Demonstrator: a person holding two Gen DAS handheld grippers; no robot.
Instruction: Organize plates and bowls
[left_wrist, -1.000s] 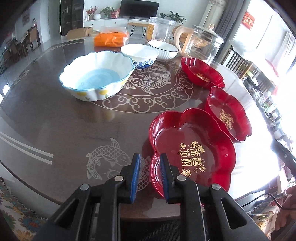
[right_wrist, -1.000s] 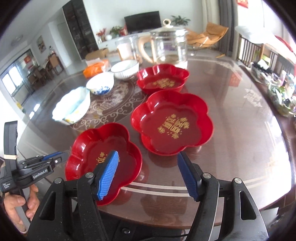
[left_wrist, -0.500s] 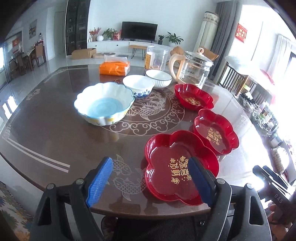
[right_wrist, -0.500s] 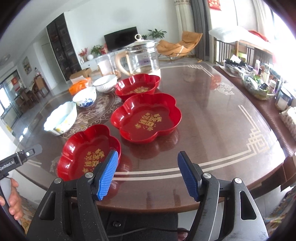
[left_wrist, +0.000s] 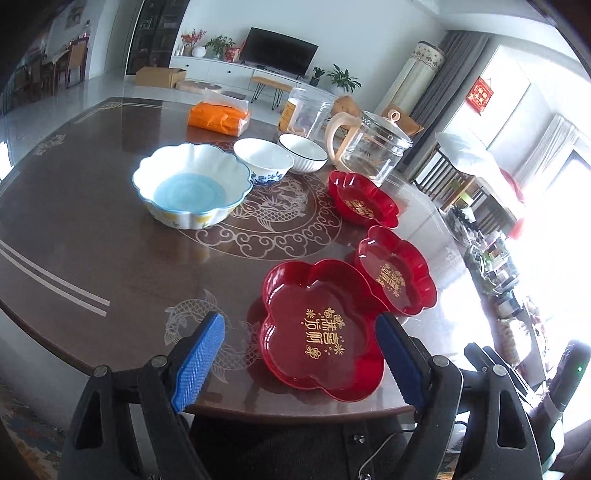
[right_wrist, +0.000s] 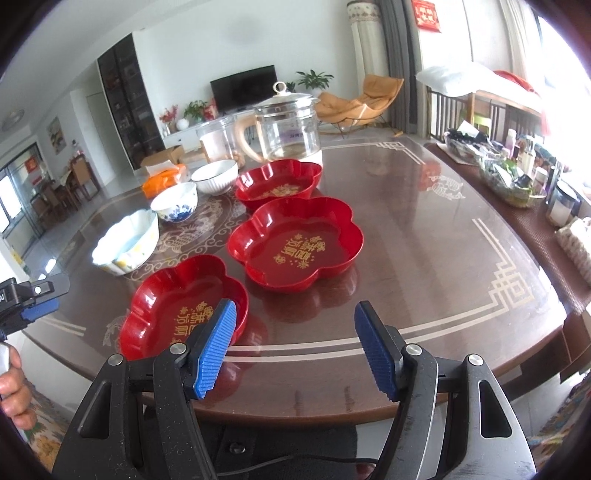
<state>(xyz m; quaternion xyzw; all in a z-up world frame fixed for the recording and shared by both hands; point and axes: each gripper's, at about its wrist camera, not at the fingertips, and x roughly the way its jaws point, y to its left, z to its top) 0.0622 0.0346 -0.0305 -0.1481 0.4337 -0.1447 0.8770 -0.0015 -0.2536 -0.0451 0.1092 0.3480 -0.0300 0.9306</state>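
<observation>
left tool (left_wrist: 299, 354) had just been opening, nothing between its pads, above the nearest red plate (left_wrist: 321, 328) on the counter (left_wrist: 92, 258); right tool (right_wrist: 295, 350) gaped empty beside that plate.

The left gripper (left_wrist: 299, 354) is hanging above the near edge of the table (left_wrist: 110, 258), pointing down at a slant, its blue pads (left_wrist: 199, 358) standing wide apart after the jaws have just been opening, gripping nothing. The right gripper (right_wrist: 295, 349) is hovering over that same near edge, further to the right, also tilting downward, its jaws spread with nothing between them. A bare hand (right_wrist: 13, 391) is wrapping the left gripper's handle off the table's left side in the right wrist view
</observation>
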